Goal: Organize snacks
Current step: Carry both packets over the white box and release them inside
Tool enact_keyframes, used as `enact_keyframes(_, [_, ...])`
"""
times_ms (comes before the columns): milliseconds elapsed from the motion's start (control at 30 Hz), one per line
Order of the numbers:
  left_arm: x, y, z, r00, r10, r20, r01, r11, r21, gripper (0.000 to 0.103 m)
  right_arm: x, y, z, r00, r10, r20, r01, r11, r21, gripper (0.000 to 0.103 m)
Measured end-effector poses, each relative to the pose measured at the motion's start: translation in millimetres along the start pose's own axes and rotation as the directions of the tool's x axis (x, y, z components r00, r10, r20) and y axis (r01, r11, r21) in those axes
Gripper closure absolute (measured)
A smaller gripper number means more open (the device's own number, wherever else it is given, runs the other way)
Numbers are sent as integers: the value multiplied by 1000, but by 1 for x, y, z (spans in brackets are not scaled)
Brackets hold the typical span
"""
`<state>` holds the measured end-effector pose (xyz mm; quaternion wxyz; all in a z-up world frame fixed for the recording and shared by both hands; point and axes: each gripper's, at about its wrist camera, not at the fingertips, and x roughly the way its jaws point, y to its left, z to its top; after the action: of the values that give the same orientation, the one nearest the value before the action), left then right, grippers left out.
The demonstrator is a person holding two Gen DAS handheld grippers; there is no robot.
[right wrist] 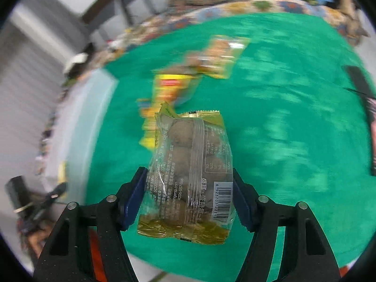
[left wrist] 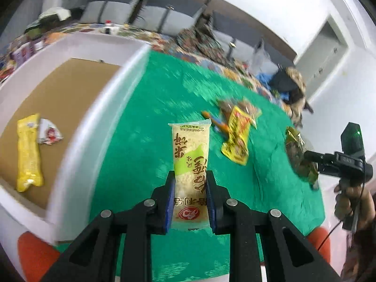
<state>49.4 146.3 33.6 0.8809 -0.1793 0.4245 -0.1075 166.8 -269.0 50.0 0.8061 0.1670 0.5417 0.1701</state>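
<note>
My left gripper (left wrist: 190,176) is shut on a long pale rice-cracker packet (left wrist: 190,162) with green and brown print, held above the green cloth (left wrist: 145,127). My right gripper (right wrist: 189,176) is shut on a clear and gold packet of brown round snacks (right wrist: 190,169), also held above the cloth; in the left wrist view that packet (left wrist: 298,155) shows at the right in the right gripper. Several yellow snack packets (left wrist: 237,138) lie on the cloth, blurred in the right wrist view (right wrist: 211,58). A white box (left wrist: 77,127) with a brown floor stands at the left.
Inside the box lie a yellow packet (left wrist: 29,152) and a small white packet (left wrist: 49,132). A patterned cloth with clutter (left wrist: 202,44) lies beyond the green cloth. Orange stool tops (left wrist: 35,256) show below the table edge. The box's side shows blurred in the right wrist view (right wrist: 94,108).
</note>
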Motion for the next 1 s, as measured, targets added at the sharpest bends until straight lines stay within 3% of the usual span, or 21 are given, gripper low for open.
enact_keyframes(133, [-33, 52, 17, 995, 79, 67, -74, 994, -77, 80, 18, 89, 10, 986, 166, -32, -168, 982, -84, 32])
enact_keyframes(267, [-57, 122, 34, 976, 197, 92, -178, 968, -179, 80, 47, 194, 15, 943, 319, -96, -331, 930, -160, 32])
enact_keyframes(467, [-71, 193, 43, 934, 351, 63, -327, 914, -239, 80, 97, 321, 4, 904, 391, -171, -425, 862, -276, 32])
enact_keyframes(533, [-67, 208, 42, 921, 387, 32, -366, 893, -262, 64, 121, 349, -6, 893, 409, -187, -448, 849, -280, 29])
enact_keyframes(567, [-66, 215, 40, 914, 405, 16, -385, 880, -277, 40, 133, 358, -11, 894, 407, -189, -447, 848, -286, 27])
enact_keyframes(600, [-67, 220, 35, 907, 420, 13, -398, 869, -292, 24, 145, 366, -16, 900, 390, -195, -433, 852, -295, 27])
enact_keyframes(633, [-71, 222, 32, 901, 433, 22, -407, 861, -304, 21, 155, 371, -20, 907, 368, -204, -416, 859, -299, 27])
enact_keyframes(800, [-84, 217, 16, 899, 432, 78, -387, 863, -324, 18, 157, 350, -27, 919, 354, -174, -392, 867, -308, 27])
enact_keyframes(900, [-83, 194, 10, 923, 369, 104, -322, 893, -316, 18, 141, 314, -28, 944, 319, -90, -329, 870, -366, 24])
enact_keyframes(967, [-79, 171, 10, 937, 327, 122, -282, 916, -287, 18, 133, 280, -32, 969, 245, -14, -228, 881, -414, 23])
enact_keyframes(1000, [-75, 154, 10, 946, 297, 126, -258, 931, -258, 18, 131, 254, -37, 984, 170, 45, -133, 887, -442, 23])
